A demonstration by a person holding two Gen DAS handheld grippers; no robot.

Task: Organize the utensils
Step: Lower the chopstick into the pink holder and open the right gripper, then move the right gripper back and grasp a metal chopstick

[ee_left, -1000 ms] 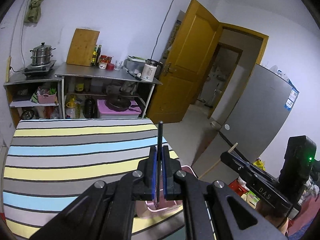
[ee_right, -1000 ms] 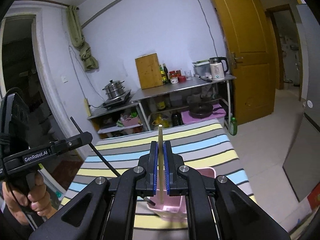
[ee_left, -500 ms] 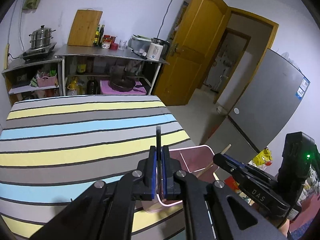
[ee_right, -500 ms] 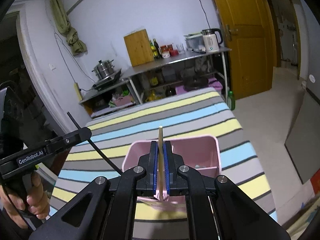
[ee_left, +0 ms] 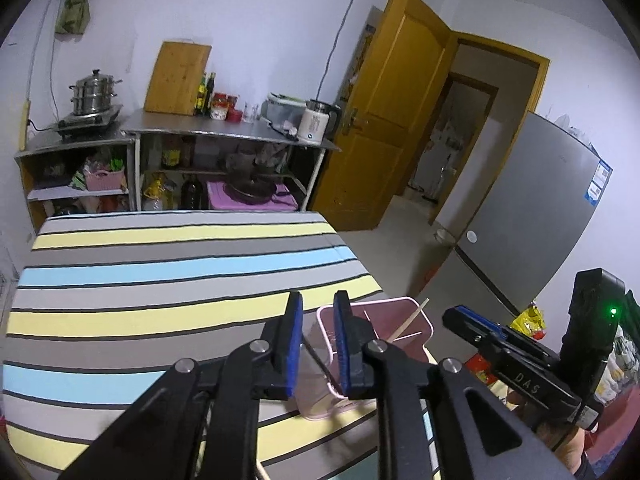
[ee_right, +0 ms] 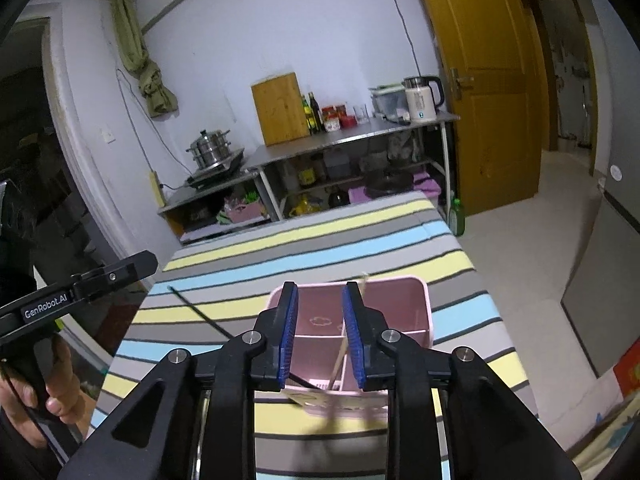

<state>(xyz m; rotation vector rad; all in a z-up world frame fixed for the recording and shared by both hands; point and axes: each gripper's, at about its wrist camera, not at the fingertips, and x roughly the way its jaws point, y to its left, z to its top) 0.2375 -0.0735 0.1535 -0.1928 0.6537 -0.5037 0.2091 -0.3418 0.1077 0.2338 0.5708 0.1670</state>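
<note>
Left gripper [ee_left: 316, 336]: fingers spread, blue pads apart, nothing between them. It hangs over the near right part of the striped surface [ee_left: 160, 280], just left of and above the pink utensil holder [ee_left: 418, 318].

Right gripper [ee_right: 320, 332]: fingers spread likewise, nothing gripped. It is directly above the pink utensil holder [ee_right: 424, 312], whose inner dividers show between and below the pads.

Utensil holder: upright on the striped surface [ee_right: 320, 248], near its right front corner. It is divided into compartments.

Wooden chopstick [ee_left: 410, 319]: standing tilted inside the holder, its tip projecting above the rim at the right side in the left wrist view. In the right wrist view the wooden chopstick [ee_right: 338, 360] leans beside a divider, close to the right pad; which compartment it occupies cannot be determined.

Black chopstick [ee_right: 200, 312]: a thin dark rod slanting from the holder's left side out over the stripes, its far end up and to the left. Its lower end is hidden behind the left finger of the right gripper.

Background: steel shelving [ee_left: 224, 136] with a kettle [ee_left: 316, 122] and a cutting board [ee_left: 178, 76] behind the surface.
</note>
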